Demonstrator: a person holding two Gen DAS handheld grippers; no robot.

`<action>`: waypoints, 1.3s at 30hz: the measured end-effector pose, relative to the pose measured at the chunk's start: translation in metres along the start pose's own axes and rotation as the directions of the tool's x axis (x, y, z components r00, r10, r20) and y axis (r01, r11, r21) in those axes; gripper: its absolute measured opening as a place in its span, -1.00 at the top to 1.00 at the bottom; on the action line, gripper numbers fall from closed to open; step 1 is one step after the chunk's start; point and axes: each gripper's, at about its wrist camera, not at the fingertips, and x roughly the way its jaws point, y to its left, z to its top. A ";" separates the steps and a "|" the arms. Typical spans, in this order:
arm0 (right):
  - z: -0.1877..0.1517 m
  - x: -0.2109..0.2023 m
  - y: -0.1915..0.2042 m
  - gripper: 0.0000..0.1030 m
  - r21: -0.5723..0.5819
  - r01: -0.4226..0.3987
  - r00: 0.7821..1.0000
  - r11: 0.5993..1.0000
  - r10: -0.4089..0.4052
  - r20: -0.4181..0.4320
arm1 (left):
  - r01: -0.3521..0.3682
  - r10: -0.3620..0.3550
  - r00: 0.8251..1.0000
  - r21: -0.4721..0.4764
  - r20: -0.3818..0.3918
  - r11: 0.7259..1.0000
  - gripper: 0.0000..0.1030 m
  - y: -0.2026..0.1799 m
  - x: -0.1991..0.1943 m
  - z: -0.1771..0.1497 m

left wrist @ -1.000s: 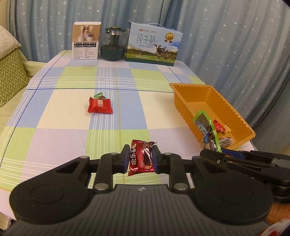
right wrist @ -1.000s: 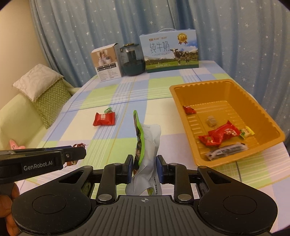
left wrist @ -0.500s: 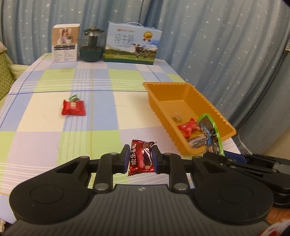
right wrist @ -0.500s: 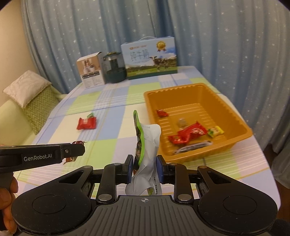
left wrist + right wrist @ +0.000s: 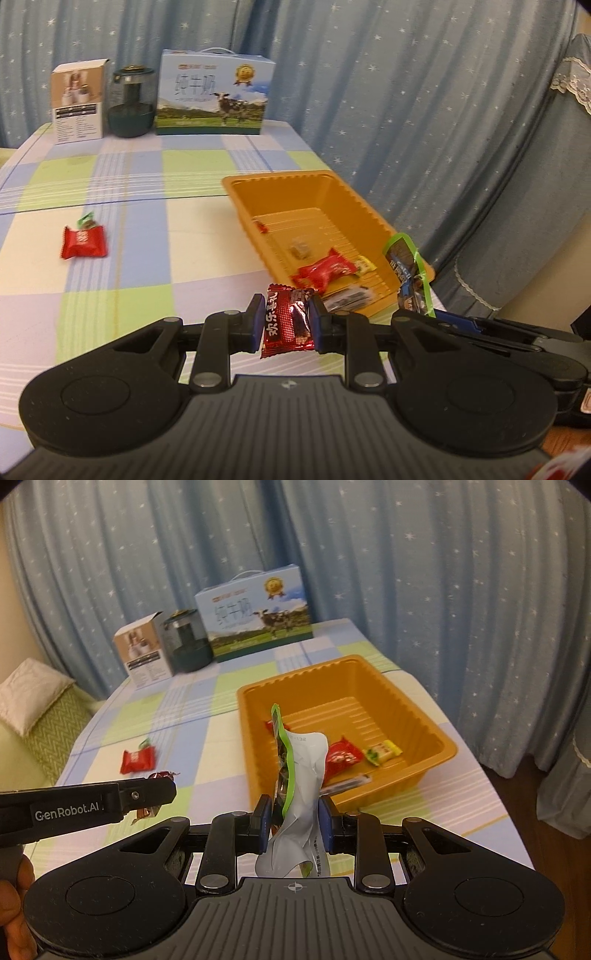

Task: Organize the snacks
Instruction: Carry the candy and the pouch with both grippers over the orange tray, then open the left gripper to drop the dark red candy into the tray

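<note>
Left gripper (image 5: 286,325) clamped on red foil snack packet (image 5: 286,319); right gripper (image 5: 293,821) clamped on green-edged pouch (image 5: 295,775); both held before orange tray (image 5: 439,734), evidently for depositing; red candy (image 5: 84,242) on tablecloth.

Table (image 5: 192,236) under checked cloth bears: orange tray (image 5: 373,221), red snack packet (image 5: 84,242) with a small, possibly green-wrapped candy (image 5: 87,220) beside it, white carton (image 5: 78,105), dark jar (image 5: 131,101), milk box (image 5: 214,98).
</note>
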 end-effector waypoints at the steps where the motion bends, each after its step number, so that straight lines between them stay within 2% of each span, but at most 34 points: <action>1: 0.002 0.000 -0.004 0.47 0.012 0.002 1.000 1.000 -0.002 0.002 | 0.005 -0.005 1.000 0.002 0.000 1.000 0.57 -0.003 0.002 0.002; 8: 0.033 -0.003 -0.022 0.47 0.031 0.007 1.000 0.999 -0.008 0.023 | 0.039 -0.039 0.999 0.004 0.010 0.999 0.57 -0.020 0.019 0.025; 19: 0.083 0.011 -0.039 0.47 -0.019 0.011 0.999 1.000 -0.010 0.037 | 0.079 -0.079 0.997 -0.009 0.020 0.997 0.57 -0.033 0.048 0.054; 25: 0.090 0.030 -0.047 0.47 -0.052 0.023 0.999 0.998 -0.022 0.030 | 0.076 -0.076 0.997 -0.008 0.015 0.997 0.57 -0.032 0.066 0.062; 39: 0.095 0.085 -0.049 0.47 -0.107 0.008 1.000 0.994 -0.010 -0.018 | 0.075 -0.076 0.997 -0.084 -0.006 0.994 0.57 -0.012 0.105 0.074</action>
